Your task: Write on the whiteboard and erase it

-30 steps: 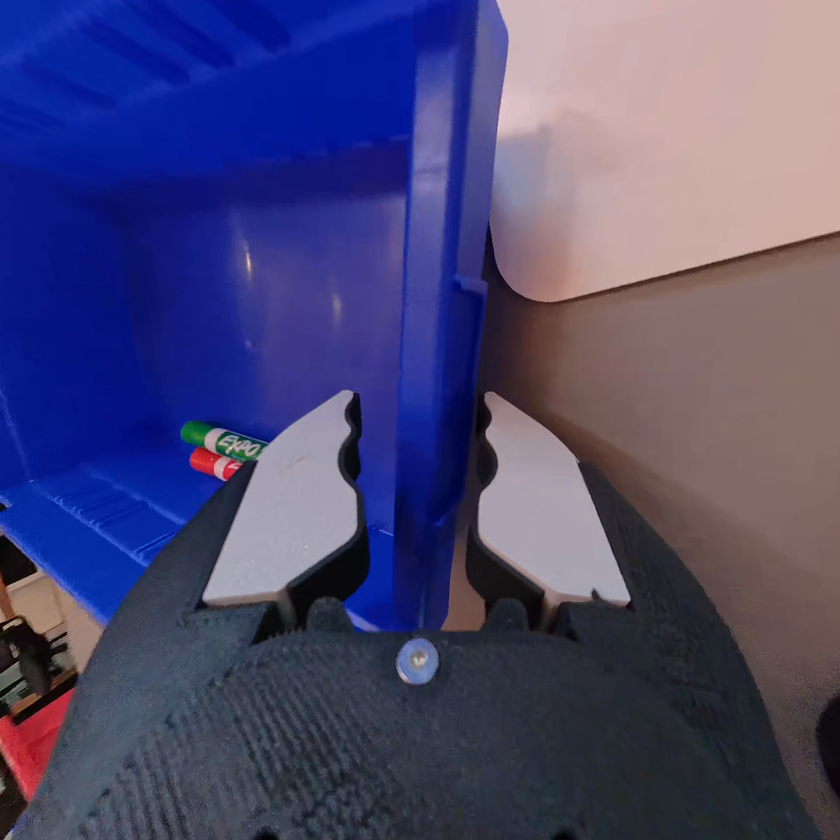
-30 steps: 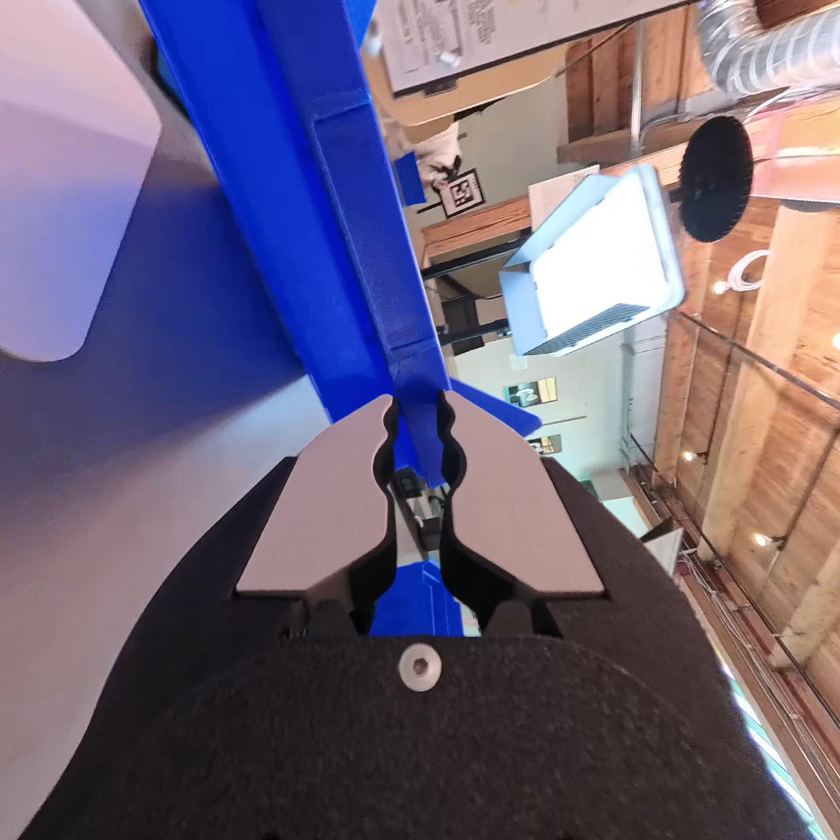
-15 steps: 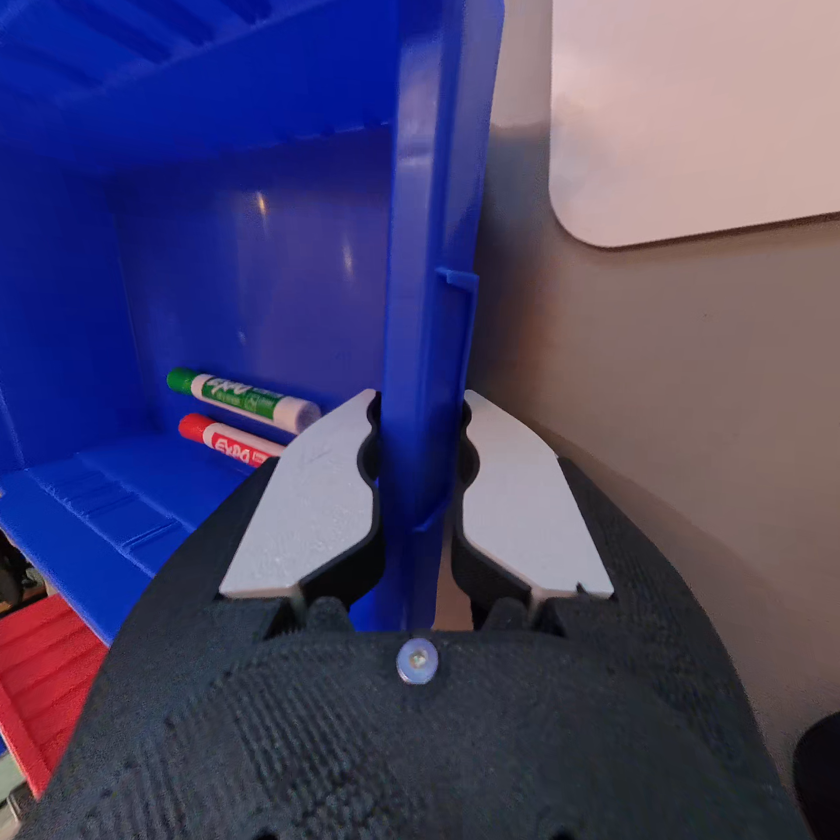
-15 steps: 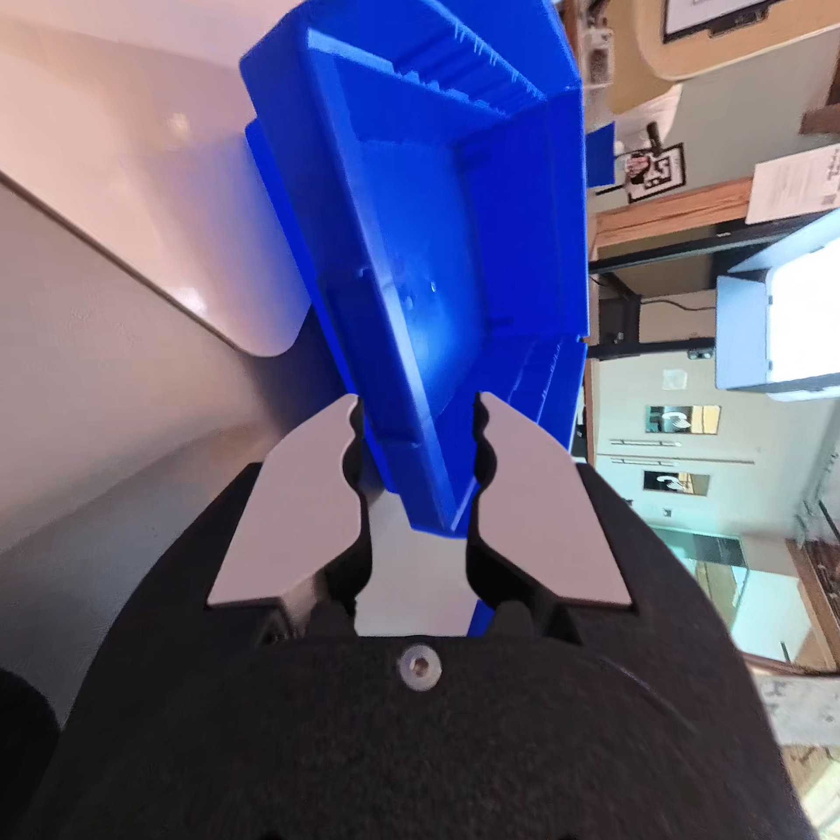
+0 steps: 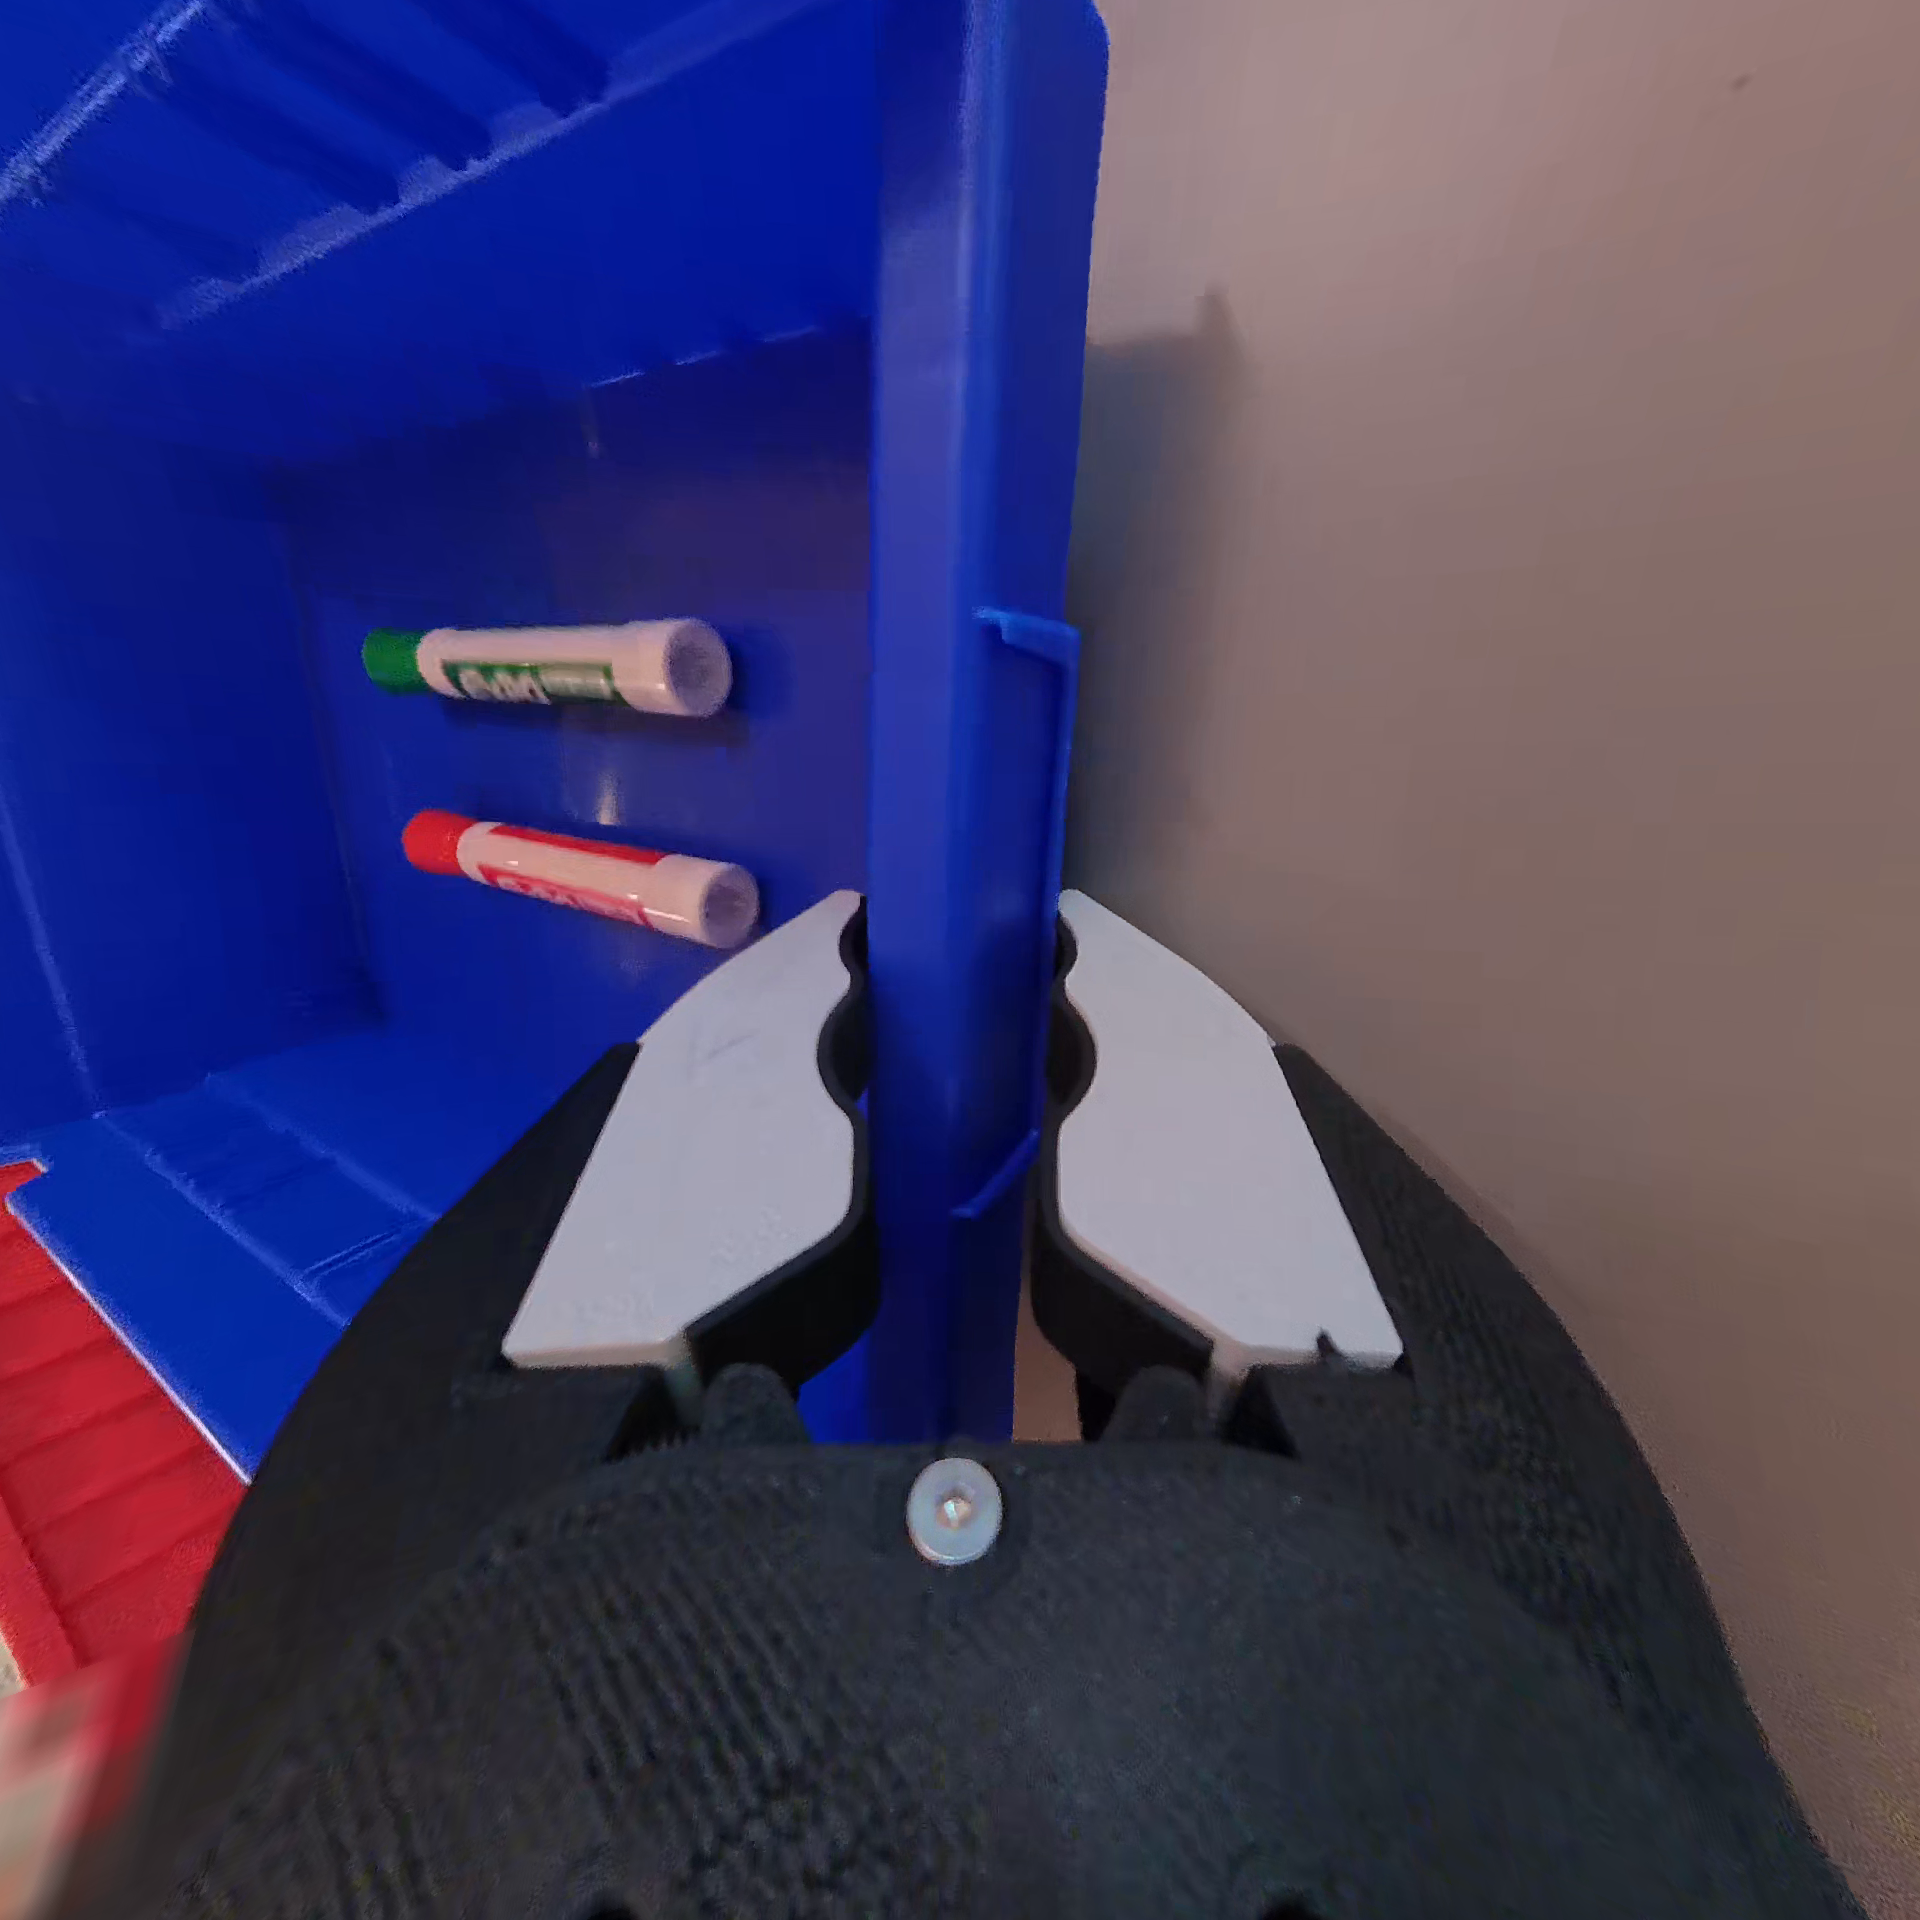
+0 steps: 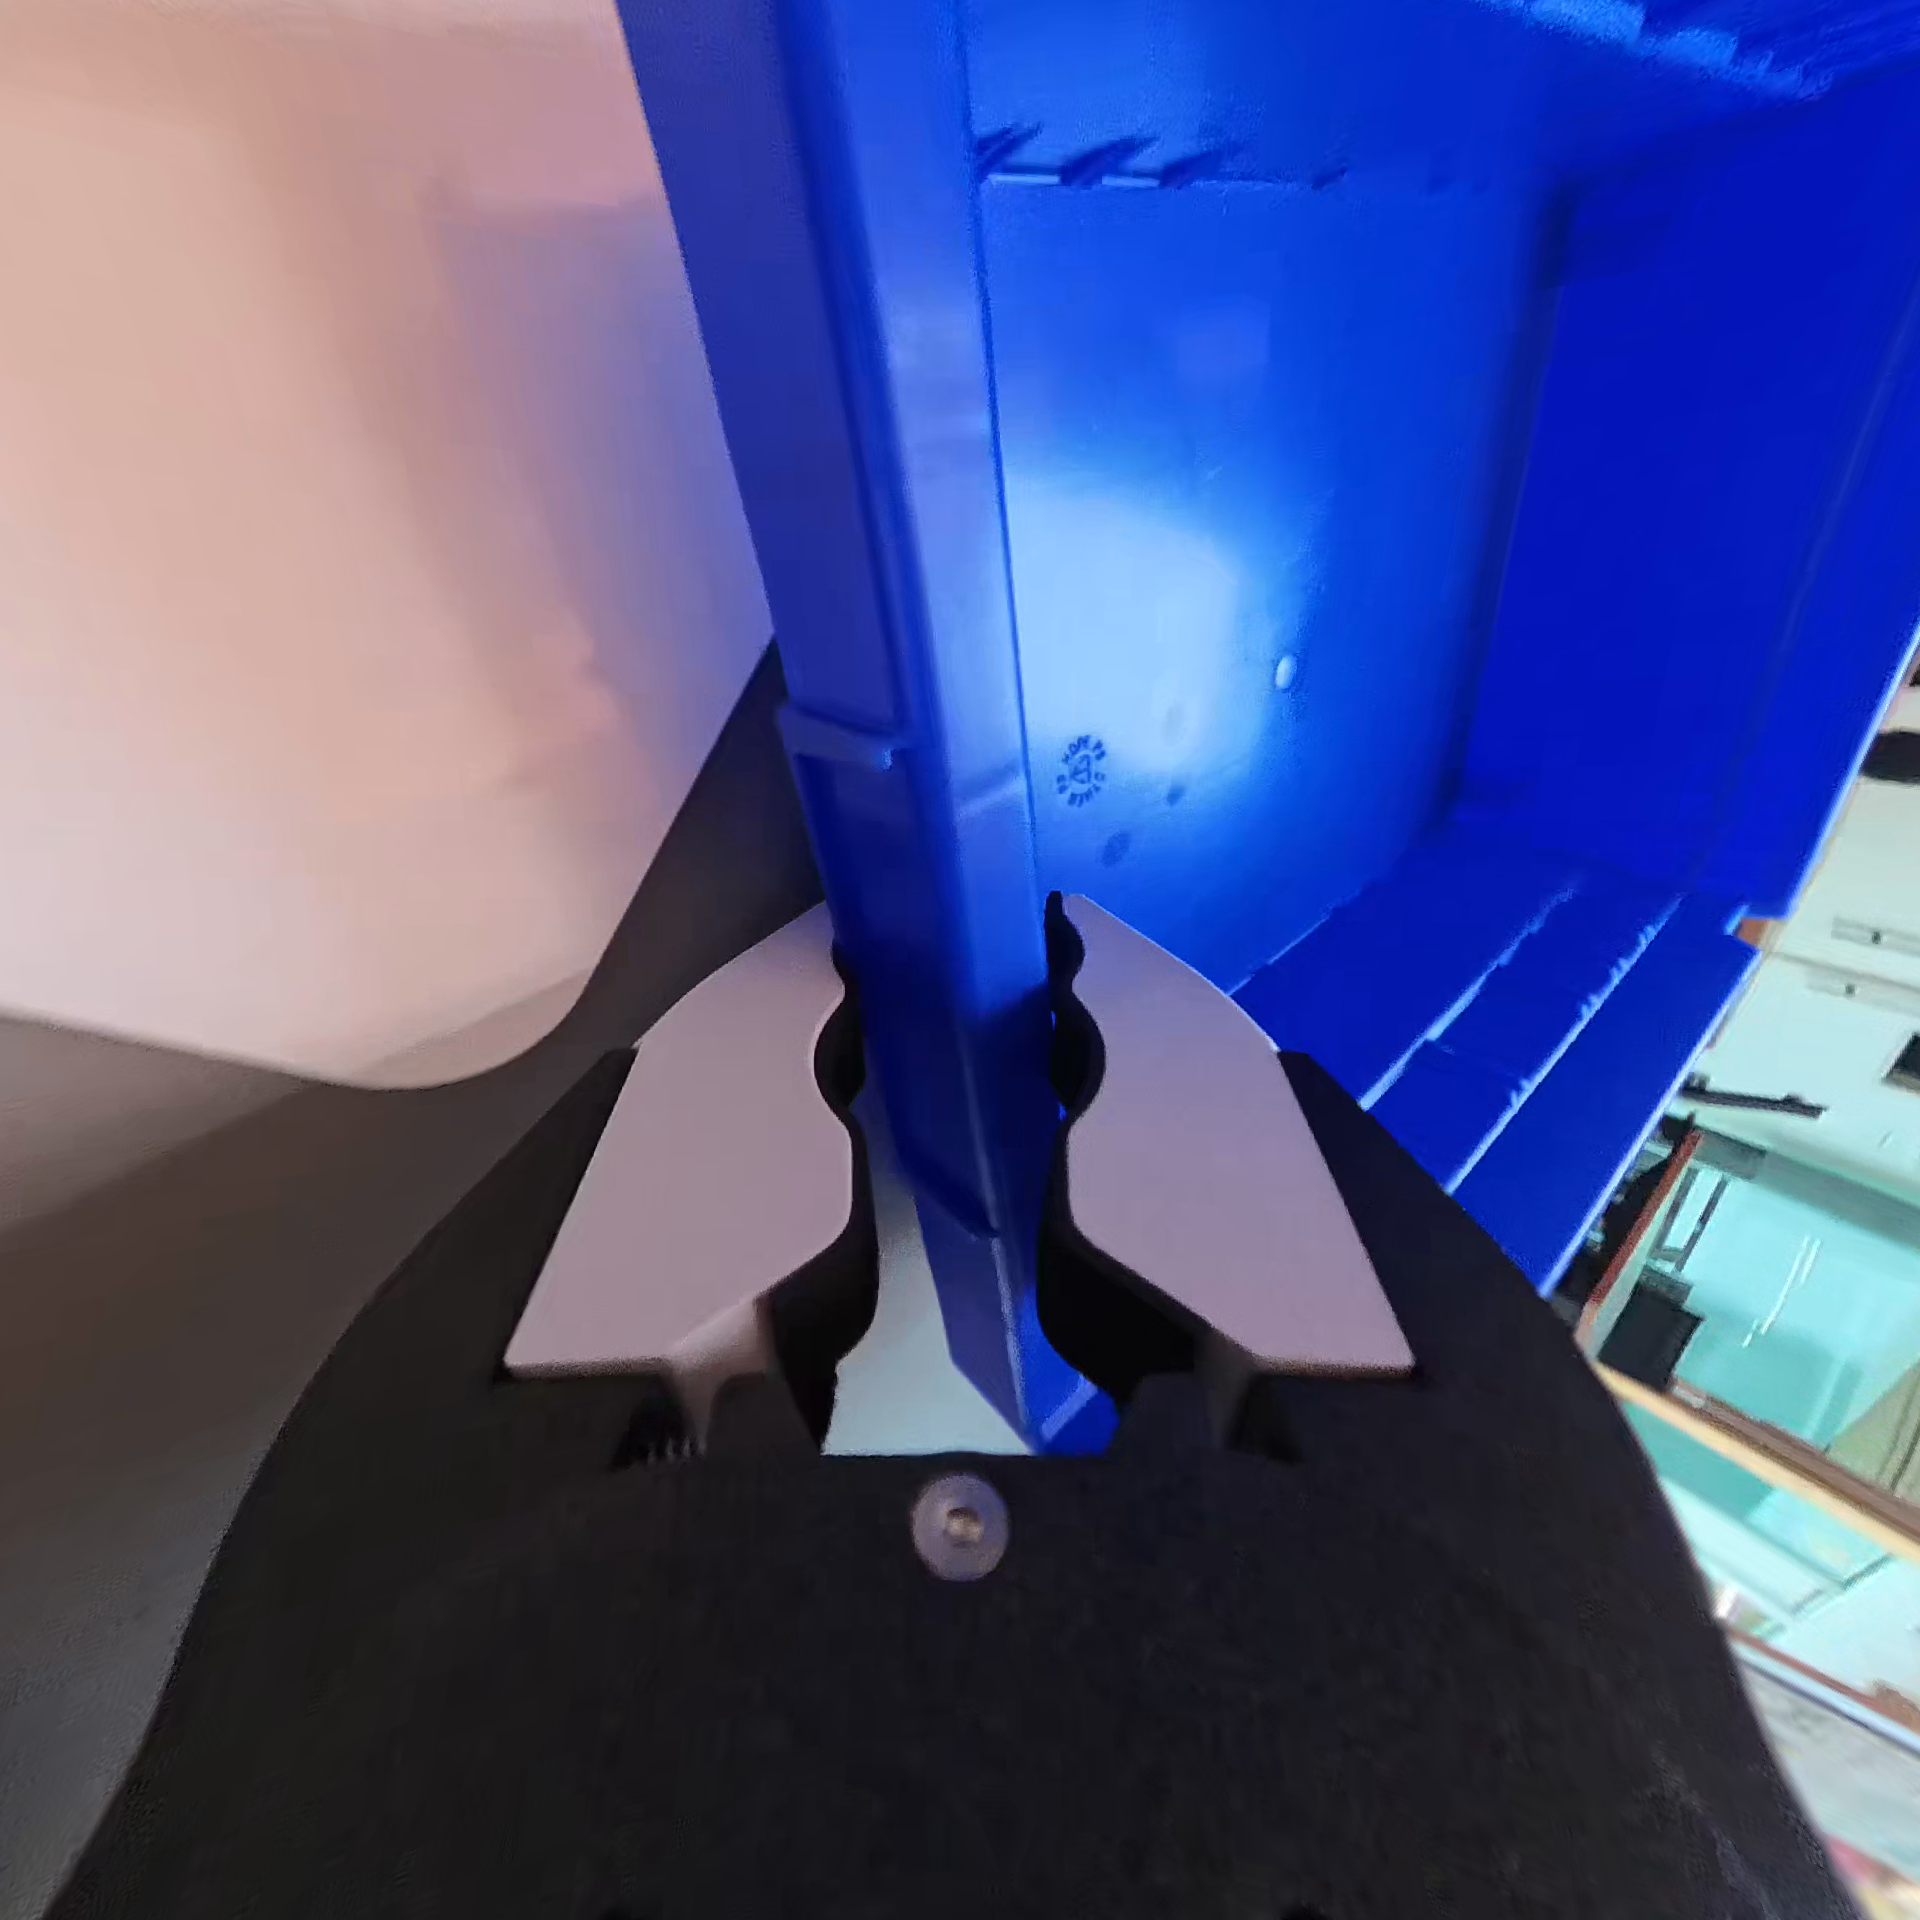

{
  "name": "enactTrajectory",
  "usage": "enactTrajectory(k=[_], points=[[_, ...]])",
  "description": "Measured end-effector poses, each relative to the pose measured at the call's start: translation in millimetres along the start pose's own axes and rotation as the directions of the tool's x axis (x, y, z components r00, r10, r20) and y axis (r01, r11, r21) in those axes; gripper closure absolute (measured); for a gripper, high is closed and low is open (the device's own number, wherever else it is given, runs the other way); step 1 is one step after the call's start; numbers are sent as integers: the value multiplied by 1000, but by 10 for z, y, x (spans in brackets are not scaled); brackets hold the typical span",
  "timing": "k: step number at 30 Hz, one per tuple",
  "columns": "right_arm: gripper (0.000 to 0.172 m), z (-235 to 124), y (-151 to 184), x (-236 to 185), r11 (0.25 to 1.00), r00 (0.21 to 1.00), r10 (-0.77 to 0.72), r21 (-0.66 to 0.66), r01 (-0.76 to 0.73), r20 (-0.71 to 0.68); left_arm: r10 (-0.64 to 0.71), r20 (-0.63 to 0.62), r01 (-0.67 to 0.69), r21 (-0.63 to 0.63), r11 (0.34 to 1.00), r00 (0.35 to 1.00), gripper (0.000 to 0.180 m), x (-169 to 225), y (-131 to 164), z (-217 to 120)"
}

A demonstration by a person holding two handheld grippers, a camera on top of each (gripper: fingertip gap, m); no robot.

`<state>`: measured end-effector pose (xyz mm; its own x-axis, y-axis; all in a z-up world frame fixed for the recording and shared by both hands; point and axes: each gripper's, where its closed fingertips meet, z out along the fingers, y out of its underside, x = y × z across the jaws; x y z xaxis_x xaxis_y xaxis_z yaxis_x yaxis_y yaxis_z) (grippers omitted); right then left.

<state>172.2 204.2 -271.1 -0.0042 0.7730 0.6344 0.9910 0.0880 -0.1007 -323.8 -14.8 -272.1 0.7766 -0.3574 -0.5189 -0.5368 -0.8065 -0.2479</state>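
While both claws pinch its rim, blue bin tilts.

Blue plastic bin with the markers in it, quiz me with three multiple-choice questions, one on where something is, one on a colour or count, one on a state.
1. Where do the two markers lie?
A. inside the blue plastic bin
B. on the whiteboard
C. on the grey table

2. What colours are the marker caps?
A. black and blue
B. green and red
C. both red

3. How is the left hand-held gripper?
A. wide open in air
B. closed on a marker
C. closed on the bin's wall

Answers: 1 A, the green-capped marker and red-capped marker rest within the blue plastic bin. 2 B, one cap each. 3 C, the left hand-held gripper has both fingers against the bin's wall.
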Motion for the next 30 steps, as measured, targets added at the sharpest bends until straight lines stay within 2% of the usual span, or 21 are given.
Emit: enactTrajectory(k=[10, 15, 24, 27, 30], points=[[139, 323, -54, 391, 984, 982, 174, -33, -177, -76, -87, 54, 89, -39, 995, 995, 149, -247, 205, 88], [136, 412, -53, 535, 971, 960, 238, 48, -233, -149, -106, 92, 109, -33, 993, 990, 148, -342, 257, 126], [136, 380, -59, 537, 972, 959, 232, 86, -221, -160, -67, 164, 70, -14, 997, 984, 148, -410, 261, 139], [134, 366, -110, 541, 975, 960, 208, 120, -188, -186, -68, 185, 57, 64, 996, 980, 142, -407, 124, 99], [135, 372, -151, 548, 980, 960, 173, 135, -145, -221, -65, 187, 46, 102, 994, 980, 144, -402, 51, 92]])
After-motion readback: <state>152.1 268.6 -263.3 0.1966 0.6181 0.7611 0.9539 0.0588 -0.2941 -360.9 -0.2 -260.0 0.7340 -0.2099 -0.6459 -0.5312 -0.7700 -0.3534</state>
